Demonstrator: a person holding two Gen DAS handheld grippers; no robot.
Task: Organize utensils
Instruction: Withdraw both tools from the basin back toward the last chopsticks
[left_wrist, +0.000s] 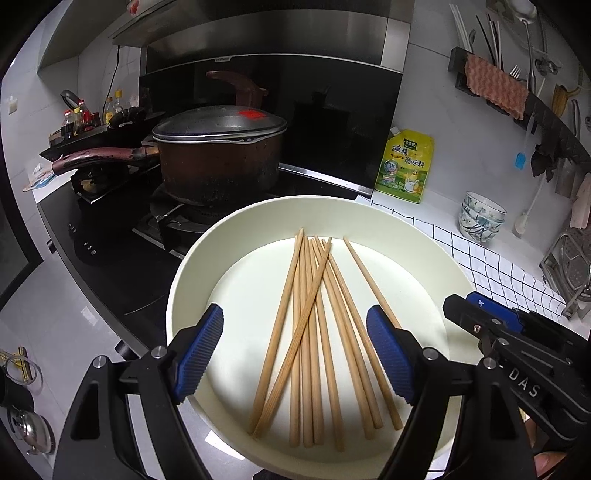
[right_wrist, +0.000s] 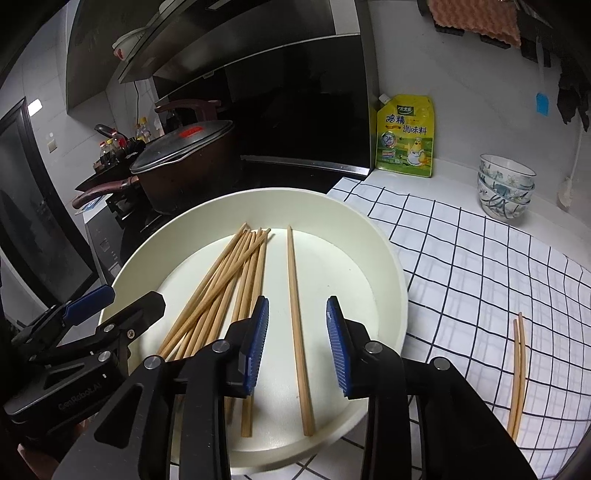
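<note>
A cream round basin (left_wrist: 229, 236) (right_wrist: 391, 266) holds several wooden chopsticks (left_wrist: 314, 332) (right_wrist: 229, 280) lying in a loose bundle. One chopstick (right_wrist: 299, 332) lies apart on the bundle's right. My left gripper (left_wrist: 295, 339) is open above the bundle, holding nothing. My right gripper (right_wrist: 297, 328) is open, its blue pads straddling the lone chopstick from above. Two chopsticks (right_wrist: 517, 373) lie side by side on the checked cloth (right_wrist: 480, 258), right of the basin. The right gripper also shows in the left wrist view (left_wrist: 480, 317), and the left gripper in the right wrist view (right_wrist: 103, 314).
A dark lidded pot (left_wrist: 218, 155) sits on the stove behind the basin. A yellow seasoning pouch (right_wrist: 404, 136) leans against the wall. Stacked patterned bowls (right_wrist: 504, 188) stand at the back right. A wall rack (left_wrist: 517, 92) holds utensils and a cloth.
</note>
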